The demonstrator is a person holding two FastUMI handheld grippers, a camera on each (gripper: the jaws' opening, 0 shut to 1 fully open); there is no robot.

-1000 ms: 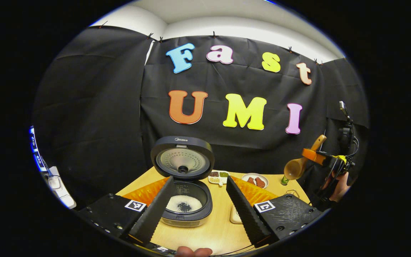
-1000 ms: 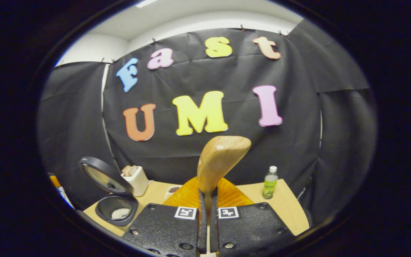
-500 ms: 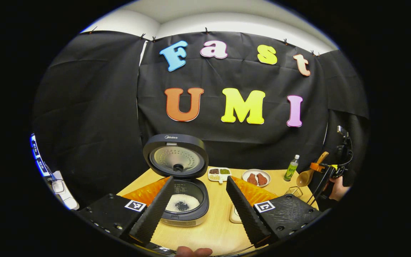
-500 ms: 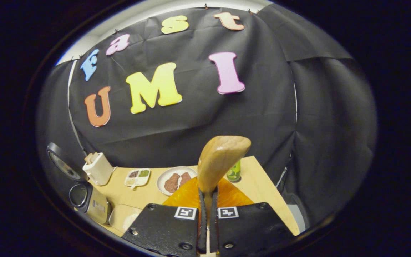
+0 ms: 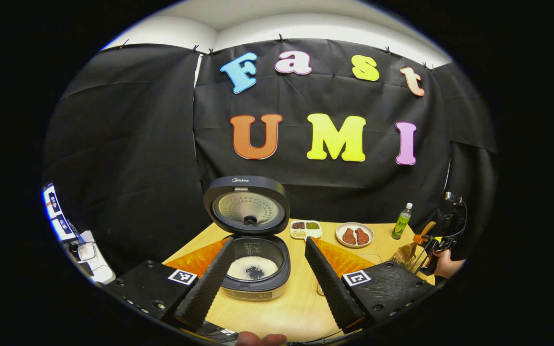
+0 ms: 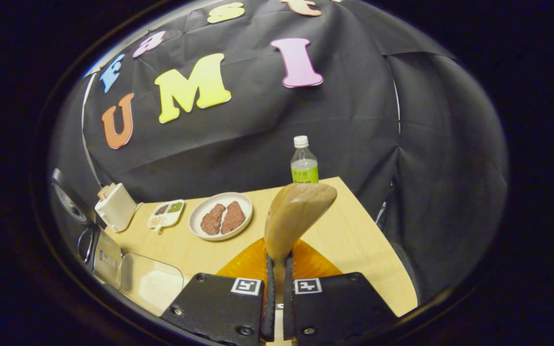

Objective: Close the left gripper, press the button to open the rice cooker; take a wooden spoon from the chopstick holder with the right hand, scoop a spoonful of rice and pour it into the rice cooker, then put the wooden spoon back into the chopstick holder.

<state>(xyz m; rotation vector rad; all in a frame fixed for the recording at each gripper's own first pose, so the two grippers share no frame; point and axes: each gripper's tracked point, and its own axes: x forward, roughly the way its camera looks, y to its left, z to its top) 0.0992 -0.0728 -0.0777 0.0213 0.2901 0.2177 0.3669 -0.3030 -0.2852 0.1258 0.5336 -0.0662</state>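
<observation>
Table: light wooden tabletop (image 5: 277, 312).
Cooker: black rice cooker (image 5: 253, 269), lid up, rice inside.
Left gripper (image 5: 263, 281): fingers spread.
Right gripper (image 6: 277, 312): pinching pale wooden spoon (image 6: 296, 216), now lowered beside wire chopstick holder (image 5: 401, 258); return pending.

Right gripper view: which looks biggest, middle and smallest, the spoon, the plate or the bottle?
1. Spoon, but it is nearest the camera, so its true size is unsure.
2. Plate.
3. Bottle, farthest back.
</observation>
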